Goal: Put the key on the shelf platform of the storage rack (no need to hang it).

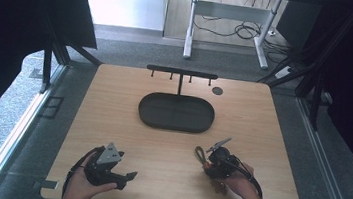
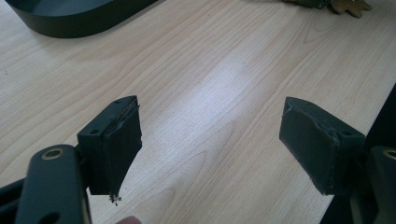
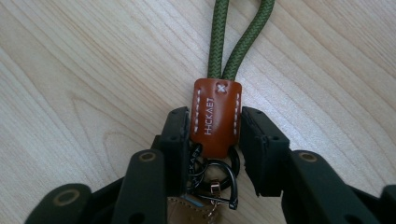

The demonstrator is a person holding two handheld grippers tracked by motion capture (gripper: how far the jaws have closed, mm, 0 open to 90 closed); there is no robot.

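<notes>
A keychain lies on the wooden table. It has an orange leather tab, a green cord loop and dark metal rings. My right gripper is shut on the leather tab, with one jaw on each side of it. In the high view the right gripper is at the front right, and the cord loop points left from it. My left gripper is held at the front left, low over the table. Its jaws stand wide open with nothing between them.
A black oval tray sits at the middle of the table, and its edge shows far off in the left gripper view. A black rack with hooks rises behind it. A small dark disc lies at the back right.
</notes>
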